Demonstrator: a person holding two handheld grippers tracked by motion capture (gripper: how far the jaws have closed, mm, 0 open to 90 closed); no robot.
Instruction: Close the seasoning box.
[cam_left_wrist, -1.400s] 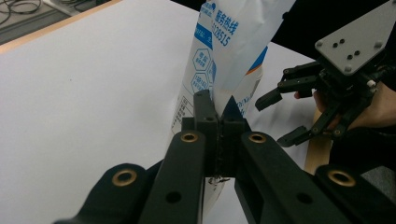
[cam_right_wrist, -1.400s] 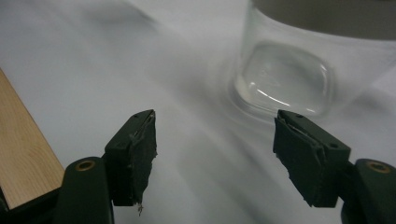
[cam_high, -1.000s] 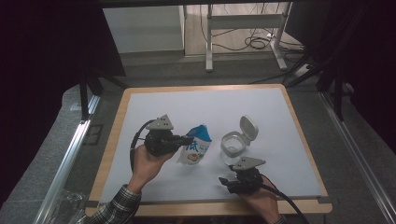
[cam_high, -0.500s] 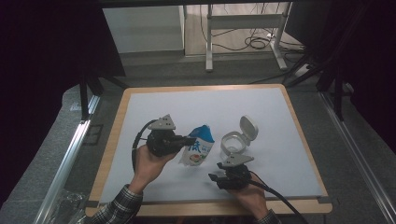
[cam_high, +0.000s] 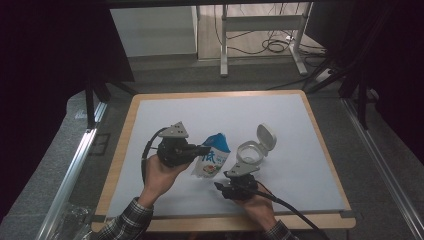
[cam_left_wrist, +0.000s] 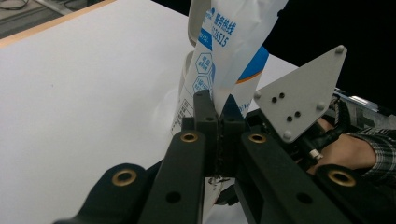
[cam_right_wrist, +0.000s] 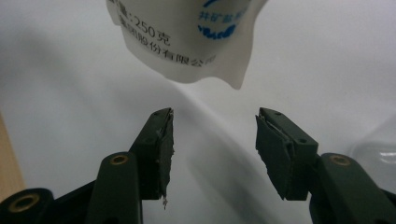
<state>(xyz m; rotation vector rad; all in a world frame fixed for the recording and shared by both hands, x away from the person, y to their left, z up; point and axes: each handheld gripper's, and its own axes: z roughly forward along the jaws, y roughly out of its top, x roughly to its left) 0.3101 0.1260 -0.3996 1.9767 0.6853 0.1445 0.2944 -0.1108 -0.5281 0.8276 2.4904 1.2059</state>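
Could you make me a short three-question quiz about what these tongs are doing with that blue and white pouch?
1. True or false: the left tongs are shut on the blue and white pouch.
2. How do the jaws of the right tongs stand? A) clamped on the pouch B) open, just short of the pouch's bottom edge C) shut on the jar's lid
3. What stands to the right of the pouch in the high view?

Key:
1. True; its jaws pinch the pouch's edge.
2. B
3. A clear jar with its white flip lid open, on the white table top.
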